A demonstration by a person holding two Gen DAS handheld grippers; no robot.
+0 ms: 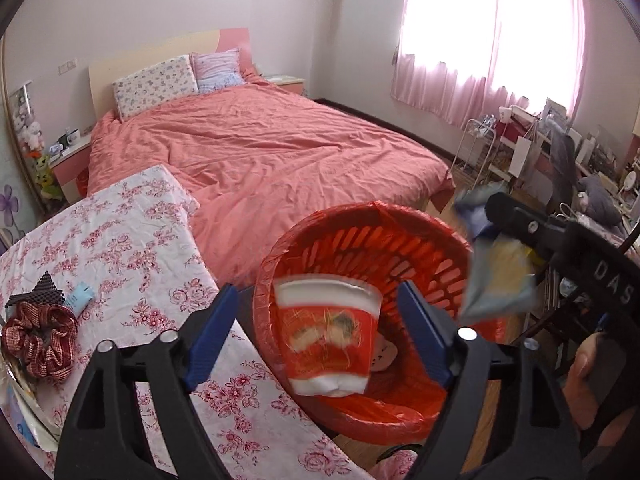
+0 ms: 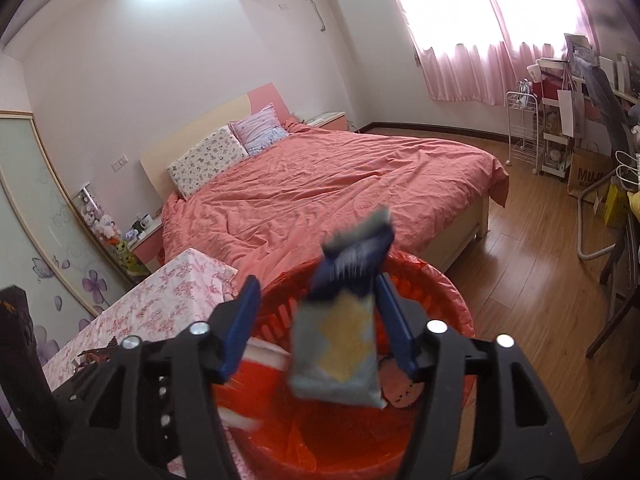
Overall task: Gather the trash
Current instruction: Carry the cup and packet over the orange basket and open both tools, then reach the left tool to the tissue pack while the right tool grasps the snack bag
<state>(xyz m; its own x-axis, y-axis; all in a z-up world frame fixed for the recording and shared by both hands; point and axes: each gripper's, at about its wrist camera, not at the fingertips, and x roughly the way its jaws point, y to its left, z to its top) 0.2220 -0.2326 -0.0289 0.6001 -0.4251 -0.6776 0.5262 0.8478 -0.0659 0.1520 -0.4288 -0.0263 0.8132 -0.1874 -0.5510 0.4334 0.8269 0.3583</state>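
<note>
While both grippers gape over the red mesh wastebasket, holding nothing, keep them clear: left gripper beside blurred red paper cup, right gripper beside blurred blue-yellow wrapper.

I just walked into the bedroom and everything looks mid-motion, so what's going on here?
A person with a gripper in each hand is throwing trash away. The left gripper is open, with a blurred red paper cup between its fingers over the red basket. The right gripper is also open, with a blue-and-yellow wrapper blurred above the same basket. Both seem to be dropping in.

Both wrist views close above the red bin — bed beyond.
</note>
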